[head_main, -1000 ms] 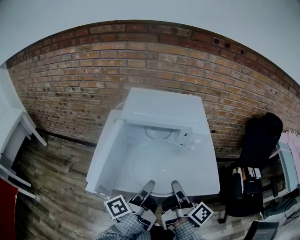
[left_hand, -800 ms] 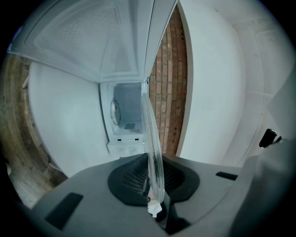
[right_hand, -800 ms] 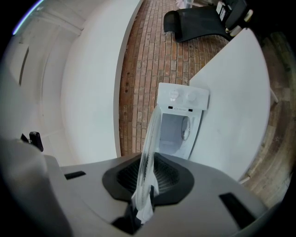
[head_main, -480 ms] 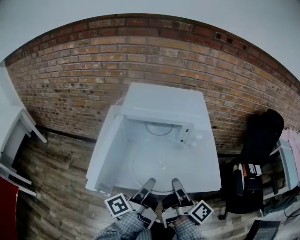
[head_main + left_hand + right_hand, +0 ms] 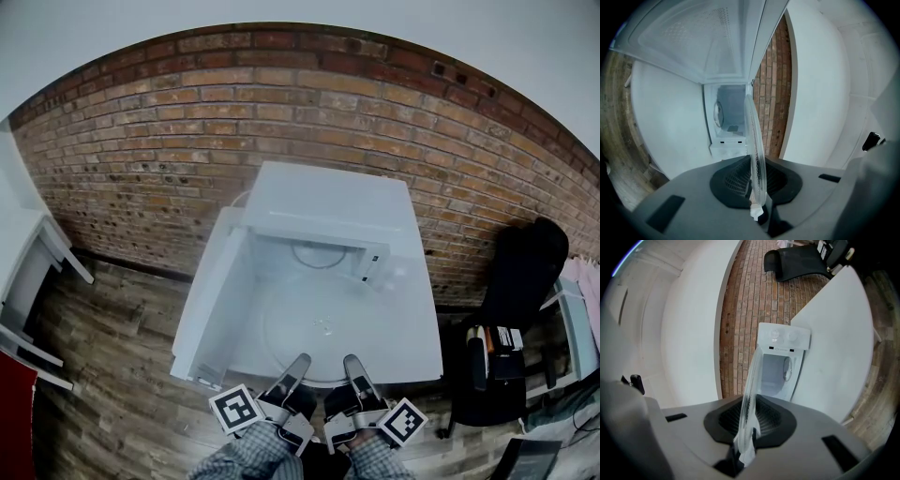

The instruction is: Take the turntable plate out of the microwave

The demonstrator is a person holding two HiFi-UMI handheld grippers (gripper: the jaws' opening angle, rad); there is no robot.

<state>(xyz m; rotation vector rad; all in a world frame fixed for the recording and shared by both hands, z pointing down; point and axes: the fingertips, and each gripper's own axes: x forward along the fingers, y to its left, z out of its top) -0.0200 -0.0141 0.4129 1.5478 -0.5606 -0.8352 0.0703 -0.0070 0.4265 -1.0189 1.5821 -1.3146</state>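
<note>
With the microwave (image 5: 323,202) standing open at the far end of the white table (image 5: 412,352), against the brick wall (image 5: 281,122): turntable plate (image 5: 319,323) already out of the cavity, held level over the table just near of the opening. Clear glass, round, hard to pick out against the white below.

Left gripper (image 5: 300,364): clamped on the plate's near rim, left of centre. In the left gripper view, glass disc (image 5: 754,140) seen edge-on, running straight between the dark ribbed pads (image 5: 736,180), which press it from both sides; gripper (image 5: 757,187) grasping the rim.

Right gripper (image 5: 351,364): clamped on the same near rim, just right of the left one, the two side by side and close together. In the right gripper view, plate (image 5: 752,380) again edge-on between the pads (image 5: 768,420), pinched firmly; gripper (image 5: 747,423) grasping the rim.

Microwave door (image 5: 211,300): swung out to the left, standing along the left edge of the table. Inside the cavity, a roller ring (image 5: 319,255) lying on the floor of the oven. Same oven far ahead in both gripper views (image 5: 729,143) (image 5: 783,338), with two knobs on its panel in the right gripper view.

Marker cubes (image 5: 234,412) at the near end of each gripper, checked sleeves (image 5: 253,457) behind them. Wooden floor (image 5: 112,375) to the left of the table.
</note>
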